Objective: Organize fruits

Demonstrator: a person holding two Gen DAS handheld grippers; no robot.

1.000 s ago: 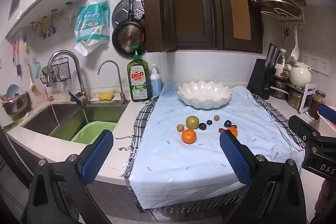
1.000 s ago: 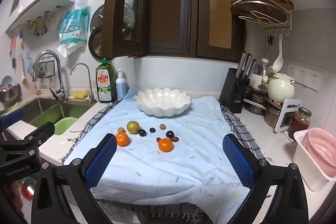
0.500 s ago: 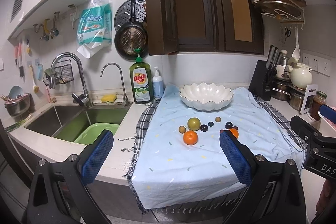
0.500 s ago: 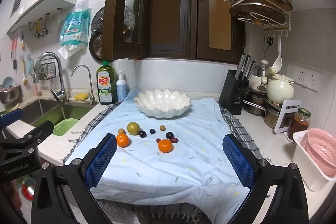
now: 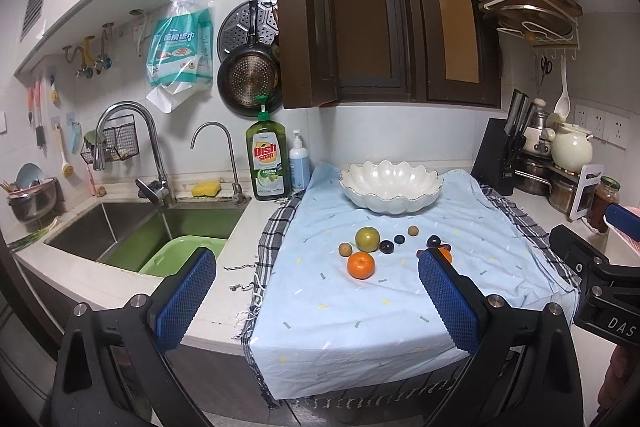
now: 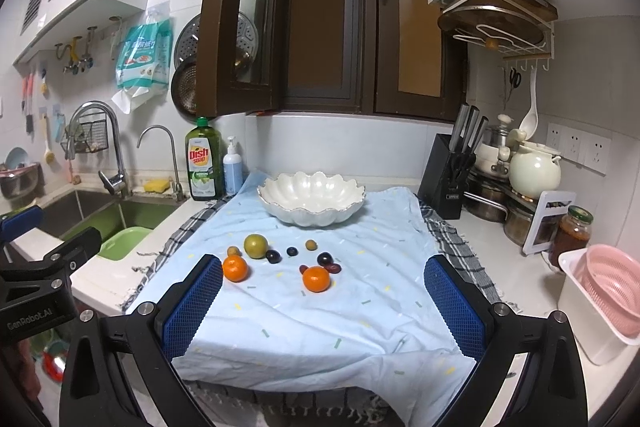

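Fruits lie loose on the blue cloth (image 6: 320,323) at frame centre, short of the white bowl (image 6: 312,201); the right orange (image 6: 316,279) sits ahead of your right gripper (image 6: 323,311), the nearer one. Both grippers' jaws are wide and empty, left gripper (image 5: 316,303) included. Versus a second ago, both views show the fruit slightly closer.

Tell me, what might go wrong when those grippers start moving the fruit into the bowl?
Three things could go wrong. The round fruits, like the green one, lie loose on the blue cloth and could roll if nudged. The small dark berries sit close together, so the wide open right gripper might bump neighbours. The cloth hangs over the counter edge, so a snag from the left gripper could drag it and the white bowl.
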